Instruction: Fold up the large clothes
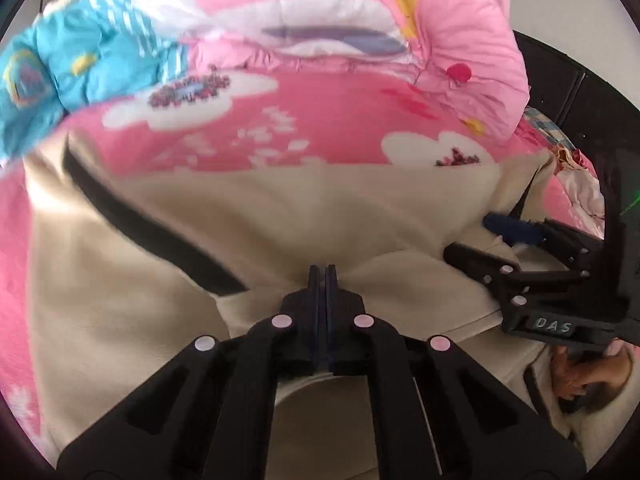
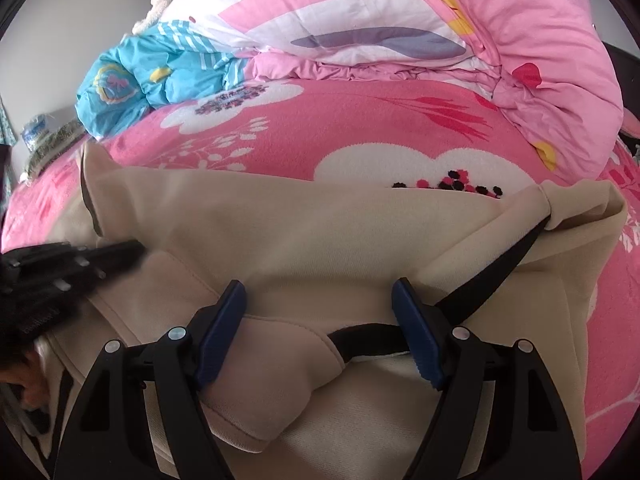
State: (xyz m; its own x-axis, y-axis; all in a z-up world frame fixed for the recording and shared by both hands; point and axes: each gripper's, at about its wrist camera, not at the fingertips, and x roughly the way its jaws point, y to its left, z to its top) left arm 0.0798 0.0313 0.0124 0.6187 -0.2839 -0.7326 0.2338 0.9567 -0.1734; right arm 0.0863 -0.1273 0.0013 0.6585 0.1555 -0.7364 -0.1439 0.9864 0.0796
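A large beige garment (image 1: pixel 280 208) (image 2: pixel 300 220) with black trim lies spread on a pink flowered bedspread (image 1: pixel 320 120) (image 2: pixel 360 120). My left gripper (image 1: pixel 324 270) is shut, its tips pinching a puckered bit of the beige cloth near the middle of the garment; it shows as black fingers (image 2: pixel 120 252) at the left edge of the right wrist view. My right gripper (image 2: pixel 320 320) stands open, its blue pads (image 2: pixel 224 332) on either side of a folded beige flap with a black band, not pressing it. It also shows at the right (image 1: pixel 488 240) of the left wrist view.
A bunched pink and white quilt (image 1: pixel 460 20) (image 2: pixel 520 40) and a blue quilt (image 1: pixel 80 64) (image 2: pixel 160 76) pile up at the far side of the bed. A plastic bottle (image 2: pixel 34 130) stands far left. A person's hand (image 1: pixel 580 380) holds the right gripper.
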